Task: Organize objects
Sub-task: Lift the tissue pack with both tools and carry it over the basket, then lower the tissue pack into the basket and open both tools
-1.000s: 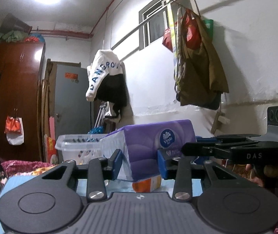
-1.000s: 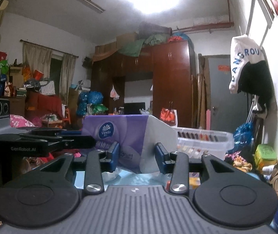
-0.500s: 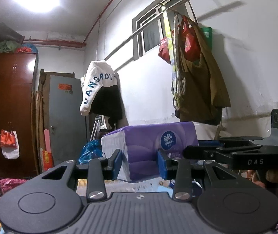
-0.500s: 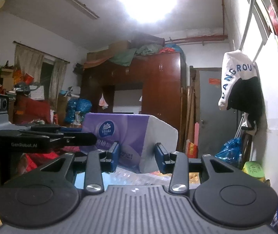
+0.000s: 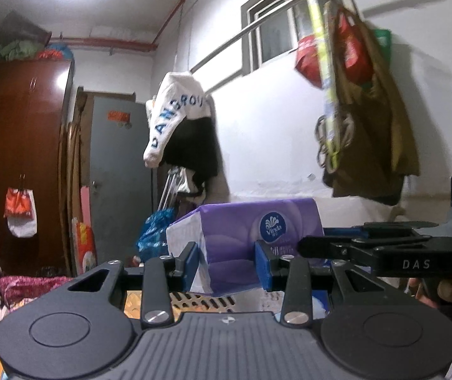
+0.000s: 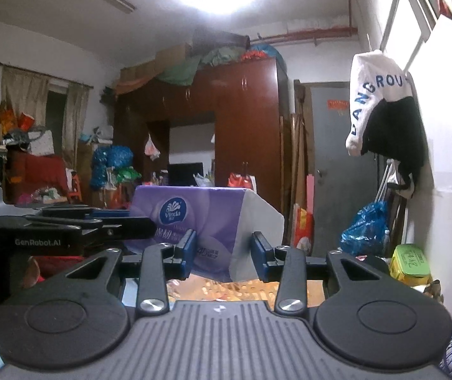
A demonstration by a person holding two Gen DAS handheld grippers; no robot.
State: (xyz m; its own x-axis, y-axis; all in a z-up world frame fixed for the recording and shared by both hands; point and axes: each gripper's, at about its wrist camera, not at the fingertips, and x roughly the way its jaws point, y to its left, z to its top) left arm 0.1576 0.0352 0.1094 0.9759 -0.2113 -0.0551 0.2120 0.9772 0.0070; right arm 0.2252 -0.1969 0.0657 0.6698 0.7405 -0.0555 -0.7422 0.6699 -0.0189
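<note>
The left gripper [image 5: 227,264] and right gripper [image 6: 222,251] are each squeezing one end of the purple tissue pack [image 5: 251,247], carrying it in the air. The soft pack is giving under the pads, so uneven pulling could let one end slip free.

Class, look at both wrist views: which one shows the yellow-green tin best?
The right wrist view: the yellow-green tin sits unobstructed low against the right wall, beside the blue plastic bag. The left wrist view does not show it.

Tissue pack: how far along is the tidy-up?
Done: the purple tissue pack is lifted clear of any surface. In hand: left claw and right claw both clamp it from opposite sides. Left: setting it down; no destination is visible.
</note>
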